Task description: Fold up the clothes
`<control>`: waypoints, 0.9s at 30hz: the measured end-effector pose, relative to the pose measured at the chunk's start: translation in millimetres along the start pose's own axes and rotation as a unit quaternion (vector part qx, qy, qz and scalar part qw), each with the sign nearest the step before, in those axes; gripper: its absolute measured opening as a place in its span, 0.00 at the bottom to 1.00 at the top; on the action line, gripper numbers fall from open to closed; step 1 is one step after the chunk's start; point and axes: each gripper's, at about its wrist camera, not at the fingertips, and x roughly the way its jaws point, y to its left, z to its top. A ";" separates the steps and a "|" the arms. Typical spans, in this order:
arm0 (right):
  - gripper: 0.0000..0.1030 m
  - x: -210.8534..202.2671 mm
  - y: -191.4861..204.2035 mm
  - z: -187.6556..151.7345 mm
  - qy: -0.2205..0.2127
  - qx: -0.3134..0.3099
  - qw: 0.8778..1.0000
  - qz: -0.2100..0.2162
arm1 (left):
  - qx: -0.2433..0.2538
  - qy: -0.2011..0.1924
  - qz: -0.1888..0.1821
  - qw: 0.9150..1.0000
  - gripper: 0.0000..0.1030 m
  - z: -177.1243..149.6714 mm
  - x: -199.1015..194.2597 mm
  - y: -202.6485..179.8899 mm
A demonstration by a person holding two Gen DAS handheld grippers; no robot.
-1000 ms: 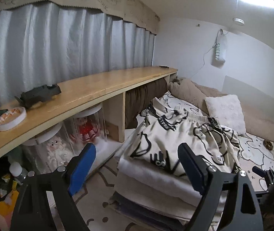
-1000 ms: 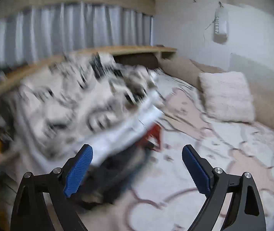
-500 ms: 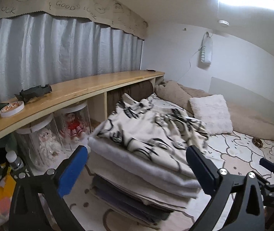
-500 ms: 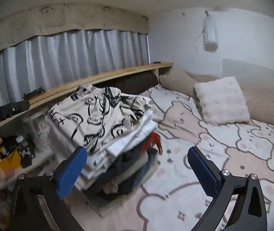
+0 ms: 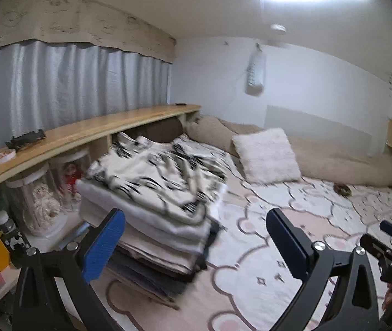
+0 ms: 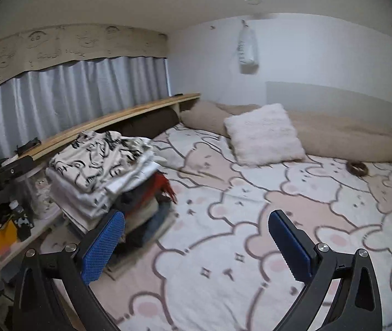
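**Folded pile at the bed's left edge, both grippers empty**

Along the left wall runs a wooden shelf. Just beside it the stack of clothes sits on the bear-print blanket, a black-and-white printed top uppermost. The left gripper and right gripper hang wide apart, holding nothing. Bare blanket stretches rightward to a white pillow.

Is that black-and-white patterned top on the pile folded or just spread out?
Folded. The patterned top lies as a compact rectangle on top of the stack of clothes, its edges roughly matching the layers beneath, though its surface looks a little rumpled.
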 end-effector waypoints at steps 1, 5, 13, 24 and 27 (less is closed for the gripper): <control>1.00 -5.2 -5.6 -1.9 -0.001 0.000 1.000 -0.009 | 0.001 0.001 0.001 1.000 1.00 -2.1 -2.3 -7.7; 1.00 -29.7 -28.6 -9.1 -0.006 0.004 0.999 -0.043 | 0.009 0.007 -0.018 1.000 1.00 -12.1 -11.7 -35.9; 1.00 -63.1 -49.5 -25.0 -0.017 -0.008 0.997 -0.080 | 0.029 0.028 -0.032 0.999 1.00 -36.7 -22.3 -67.3; 1.00 -66.2 -37.7 -45.9 -0.009 -0.031 0.997 -0.065 | 0.013 0.018 0.007 1.000 1.00 -65.5 -44.9 -65.2; 1.00 -67.1 -34.1 -46.6 -0.008 -0.036 0.998 -0.059 | 0.003 0.017 0.012 1.000 1.00 -72.2 -49.2 -61.9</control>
